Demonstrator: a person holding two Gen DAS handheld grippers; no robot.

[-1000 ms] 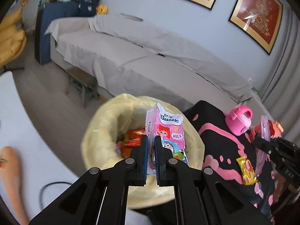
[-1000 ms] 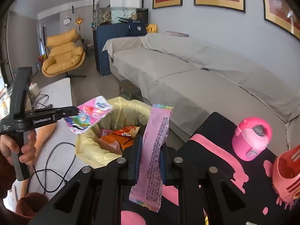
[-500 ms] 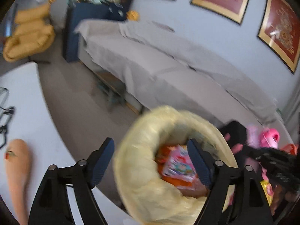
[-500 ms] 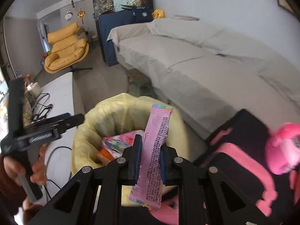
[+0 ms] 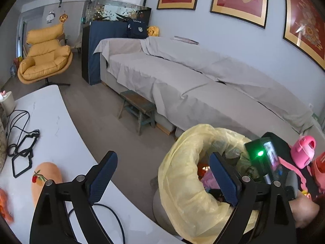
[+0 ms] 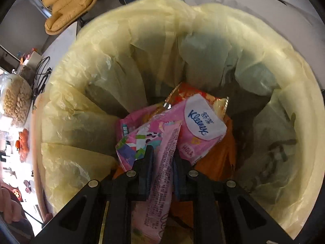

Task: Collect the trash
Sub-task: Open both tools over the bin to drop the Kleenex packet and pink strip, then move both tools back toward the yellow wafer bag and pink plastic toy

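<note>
Pinching a long pink plastic snack wrapper [image 6: 165, 162] printed with fine dark text, the right gripper [image 6: 162, 158] points steeply down into the mouth of the round trash bin lined with a pale yellow plastic bag [image 6: 142, 40]. Its two dark fingers press on the wrapper from both sides, and the wrapper stands upright between them, its top edge reaching over the trash that lies lower in the bin. Directly beneath that edge lies a pink Kleenex tissue packet with cartoon figures and a white label [image 6: 195, 126], resting tilted on crumpled orange and red wrappers [image 6: 215, 154] at the bottom of the liner.

From the left wrist view, the same bin [image 5: 182, 183] stands on the floor beside a white table [image 5: 61, 126], and the right gripper's black body with a lit green lamp [image 5: 262, 158] reaches into the bin's mouth. The left gripper [image 5: 162, 177] is off to the bin's left, its blue-padded jaws spread wide and opening further, with nothing between them; one finger is over the table edge, the other over the bin's rim.

On the white table lie a tangle of black cable [image 5: 22, 142] and a peach-coloured oblong object with a small fruit print [image 5: 43, 181]. Beyond the bin stands a long sofa draped in grey cloth [image 5: 193, 77], with a small wooden stool [image 5: 140, 111] in front of it. A pink toy-like container [image 5: 304, 152] sits on a black and pink surface at the right edge.
</note>
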